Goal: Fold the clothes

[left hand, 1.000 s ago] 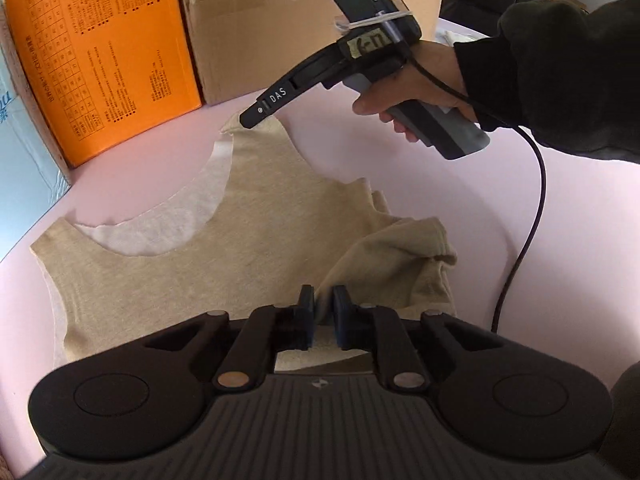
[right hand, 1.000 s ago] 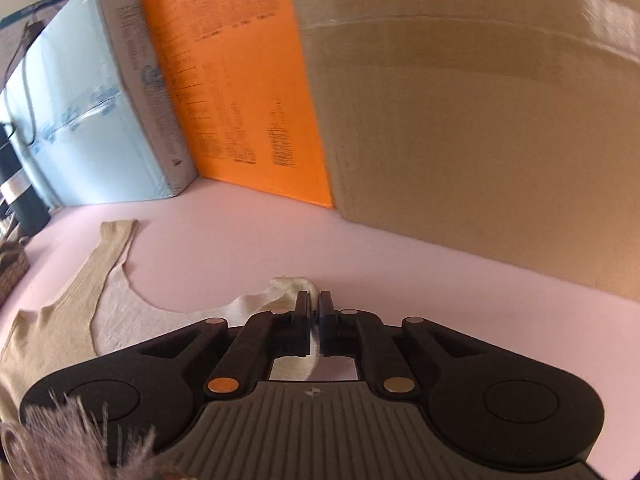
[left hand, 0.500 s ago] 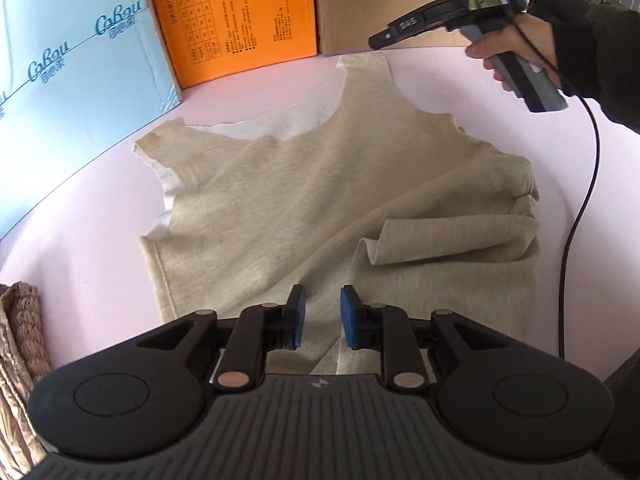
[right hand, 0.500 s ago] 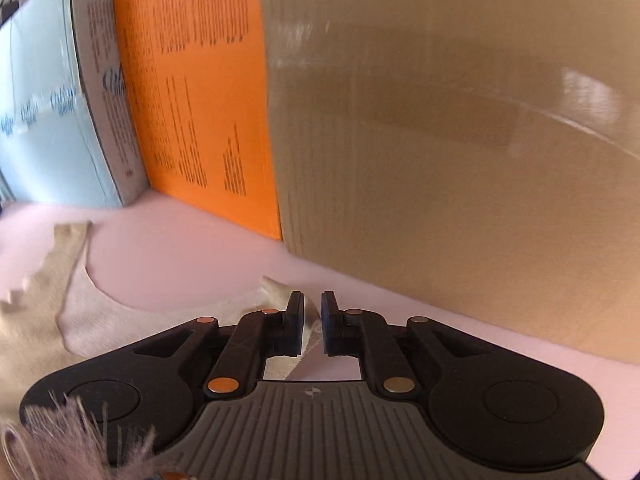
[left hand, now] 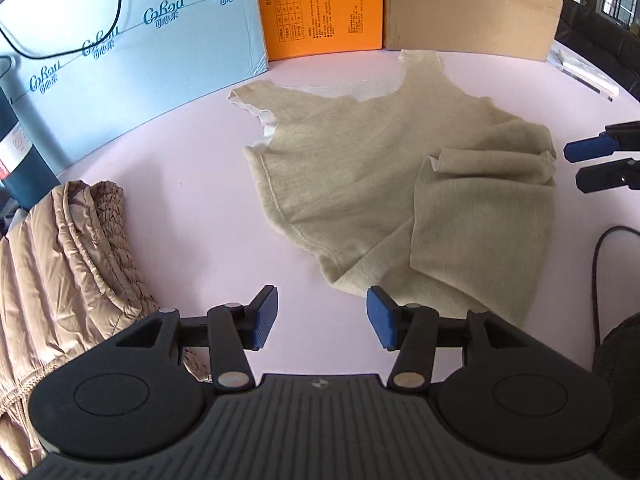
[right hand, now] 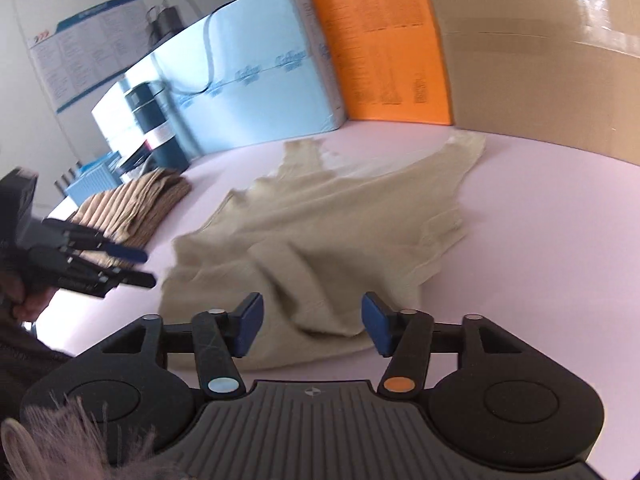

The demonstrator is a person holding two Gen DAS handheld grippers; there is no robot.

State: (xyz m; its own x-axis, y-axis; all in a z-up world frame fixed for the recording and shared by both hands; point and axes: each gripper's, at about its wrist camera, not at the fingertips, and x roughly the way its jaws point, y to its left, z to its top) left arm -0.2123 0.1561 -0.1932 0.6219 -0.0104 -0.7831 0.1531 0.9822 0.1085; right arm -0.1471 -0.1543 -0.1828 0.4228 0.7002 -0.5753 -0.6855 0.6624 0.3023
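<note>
Beige top (left hand: 372, 168) on table, both tools just opening, empty

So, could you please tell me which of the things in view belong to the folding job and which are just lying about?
Part of the job:
- beige tank top, lying loose on the pink table, one corner flopped over
- left hand-held gripper, open
- right hand-held gripper, open

Just lying about:
- tan quilted jacket
- light blue box
- orange box
- brown cardboard box
- black cable

One beige top (left hand: 360, 168) and one tan quilted garment (left hand: 68, 264) are seen. Three boxes are counted at the far edge: blue (left hand: 132, 64), orange (left hand: 320, 4), brown (left hand: 472, 4).
</note>
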